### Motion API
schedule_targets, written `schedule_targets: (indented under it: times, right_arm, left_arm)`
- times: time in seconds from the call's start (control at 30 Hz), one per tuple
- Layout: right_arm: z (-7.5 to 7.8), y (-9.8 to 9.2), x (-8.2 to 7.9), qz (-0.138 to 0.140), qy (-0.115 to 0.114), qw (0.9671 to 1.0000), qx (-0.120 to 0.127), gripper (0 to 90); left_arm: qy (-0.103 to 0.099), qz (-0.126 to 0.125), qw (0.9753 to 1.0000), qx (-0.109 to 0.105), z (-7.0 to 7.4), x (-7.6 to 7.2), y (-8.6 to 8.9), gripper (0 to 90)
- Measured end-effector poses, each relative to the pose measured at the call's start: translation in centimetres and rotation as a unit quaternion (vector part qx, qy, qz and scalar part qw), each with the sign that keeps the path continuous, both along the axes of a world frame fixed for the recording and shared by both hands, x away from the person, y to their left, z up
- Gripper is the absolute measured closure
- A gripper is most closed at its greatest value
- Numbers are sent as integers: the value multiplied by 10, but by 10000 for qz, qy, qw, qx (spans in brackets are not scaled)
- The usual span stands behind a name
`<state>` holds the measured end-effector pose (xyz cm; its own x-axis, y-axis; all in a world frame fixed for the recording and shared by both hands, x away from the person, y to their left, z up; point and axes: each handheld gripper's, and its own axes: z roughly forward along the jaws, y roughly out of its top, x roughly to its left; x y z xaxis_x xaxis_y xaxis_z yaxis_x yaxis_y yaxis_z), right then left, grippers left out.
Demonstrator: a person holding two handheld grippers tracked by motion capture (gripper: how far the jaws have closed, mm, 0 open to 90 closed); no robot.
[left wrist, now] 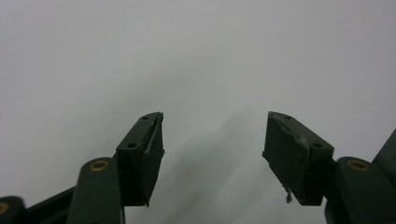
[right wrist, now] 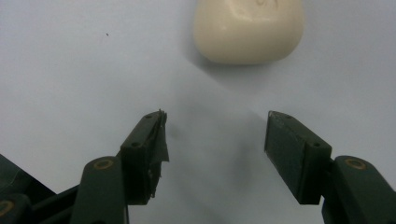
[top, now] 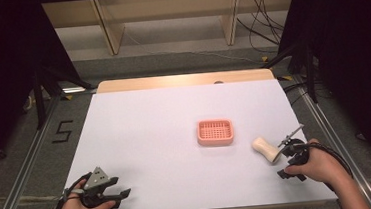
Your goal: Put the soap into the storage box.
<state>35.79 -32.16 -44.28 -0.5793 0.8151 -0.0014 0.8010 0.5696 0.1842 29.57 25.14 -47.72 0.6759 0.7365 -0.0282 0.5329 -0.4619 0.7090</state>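
A cream bar of soap point(top: 266, 149) lies on the white table at the right, a little right of a pink slotted soap dish point(top: 215, 132). My right gripper point(top: 283, 153) sits just behind the soap, open and empty. In the right gripper view the soap point(right wrist: 249, 31) lies ahead of the open gripper point(right wrist: 215, 137), apart from both jaws. My left gripper point(top: 121, 188) rests near the front left edge, open, and the left gripper view has its jaws spread point(left wrist: 214, 140) over bare table.
The white tabletop point(top: 145, 132) has a wooden strip point(top: 181, 80) along its far edge. Metal rails and cables run on the floor at both sides, with shelving legs beyond the table.
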Motion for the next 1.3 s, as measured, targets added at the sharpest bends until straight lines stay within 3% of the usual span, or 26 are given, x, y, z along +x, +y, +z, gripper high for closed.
schedule_targets:
  times: [0.17,0.27,0.3,0.43,0.5,0.63,0.73,0.77,0.8,0.83,0.9,1.1,1.17,1.3]
  right_arm:
    - [4,4,4,17,10,10000,-41,392]
    - [8,8,7,20,4,10000,-26,392]
    - [10,9,9,19,10,10000,-29,392]
    - [14,14,16,91,32,9999,-33,392]
    - [17,16,23,137,61,9999,-53,392]
    - [21,17,29,143,66,9998,-81,392]
    - [24,19,34,113,137,9998,-104,389]
    - [24,19,36,140,109,9998,-79,389]
    - [24,20,37,67,183,9998,-106,389]
    - [24,22,37,-5,175,9998,-58,388]
    - [24,21,41,110,121,9998,-95,390]
    - [25,25,51,92,211,9997,-125,387]
    - [24,27,57,274,158,9994,-158,379]
    - [23,30,62,269,241,9992,-143,379]
  left_arm:
    - [44,53,10000,-51,0,-1,-1,370]
    - [31,-98,9999,73,1,0,2,370]
    - [14,-19,10000,-47,0,-1,0,370]
    - [-26,-13,10000,-38,1,0,1,370]
    - [58,28,9999,-113,0,-1,0,370]
    - [-14,99,9999,-58,-1,0,0,371]
    - [-12,-10,10000,-64,0,0,1,371]
    - [14,-101,9999,48,1,1,3,371]
    - [2,-15,10000,-69,0,0,1,371]
    - [-8,-2,10000,-48,0,0,1,371]
    - [10,-84,10000,30,1,1,2,371]
    - [77,2,9999,-87,0,0,1,370]
    - [64,51,9999,-125,-1,0,0,370]
    - [13,-72,10000,-27,1,1,2,370]
